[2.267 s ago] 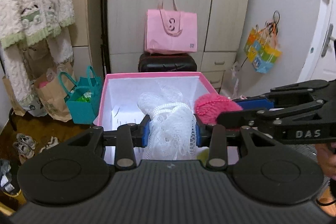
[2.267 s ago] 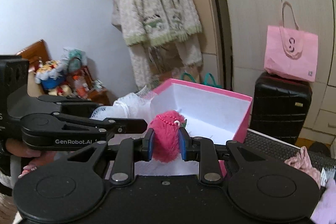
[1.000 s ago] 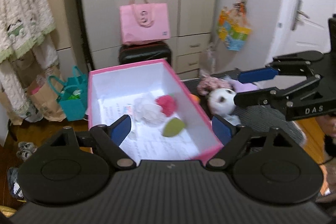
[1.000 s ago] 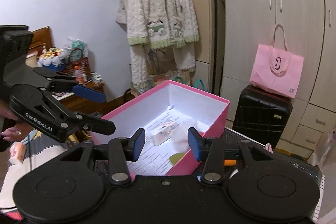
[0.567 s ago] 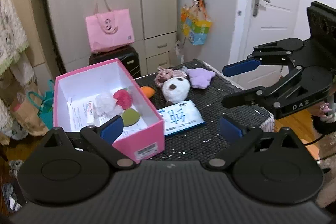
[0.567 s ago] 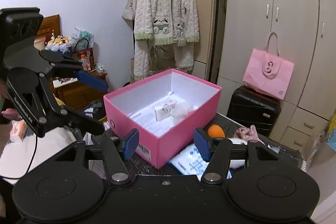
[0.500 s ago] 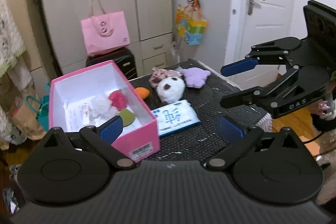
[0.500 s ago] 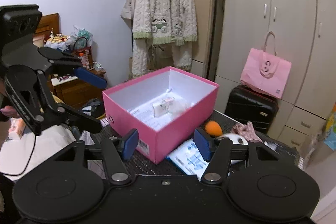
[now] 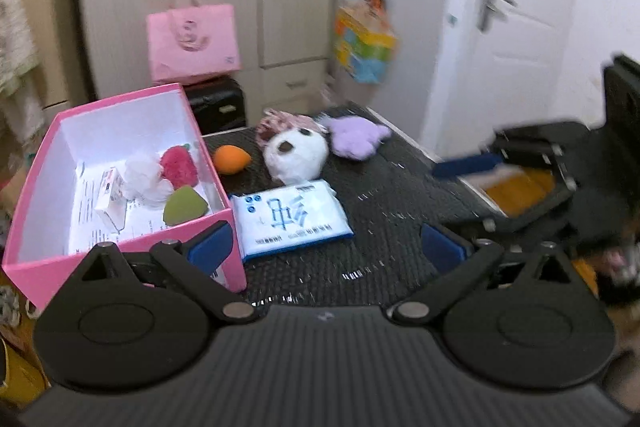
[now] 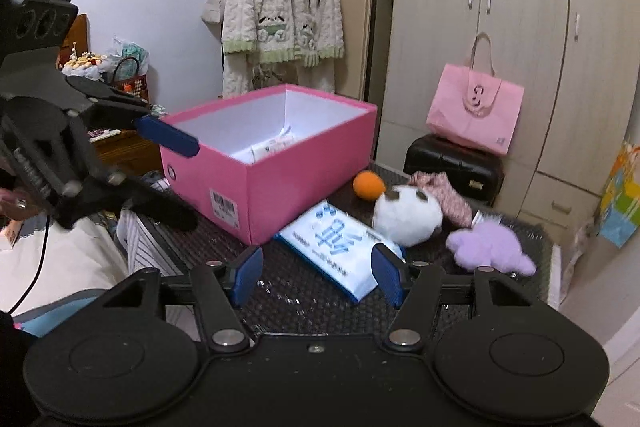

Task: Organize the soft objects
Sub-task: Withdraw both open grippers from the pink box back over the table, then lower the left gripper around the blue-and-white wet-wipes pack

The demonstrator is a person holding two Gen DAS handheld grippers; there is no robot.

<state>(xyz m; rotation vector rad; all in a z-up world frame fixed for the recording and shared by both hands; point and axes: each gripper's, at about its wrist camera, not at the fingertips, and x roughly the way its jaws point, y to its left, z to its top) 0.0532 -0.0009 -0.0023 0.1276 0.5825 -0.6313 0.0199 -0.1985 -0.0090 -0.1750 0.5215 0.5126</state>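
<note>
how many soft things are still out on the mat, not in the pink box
5: orange sponge beside the pink box, white plush, wipes pack in front, pink cloth behind, purple plush farthest right.

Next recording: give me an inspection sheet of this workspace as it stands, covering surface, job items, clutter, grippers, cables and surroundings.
Surface: dark mesh-textured table top.
Job's things: pink box holds a white mesh puff, red pompom and green sponge. Outside it: orange sponge, white plush, purple plush, pink scrunchie.
Clutter: tissue pack beside the box; small carton and papers in it.
Grippers: left gripper open wide, empty; right gripper open, empty.
Cables: thin black cable under the left gripper.
Surroundings: wardrobe, pink tote on black suitcase, hanging robe, door.
</note>
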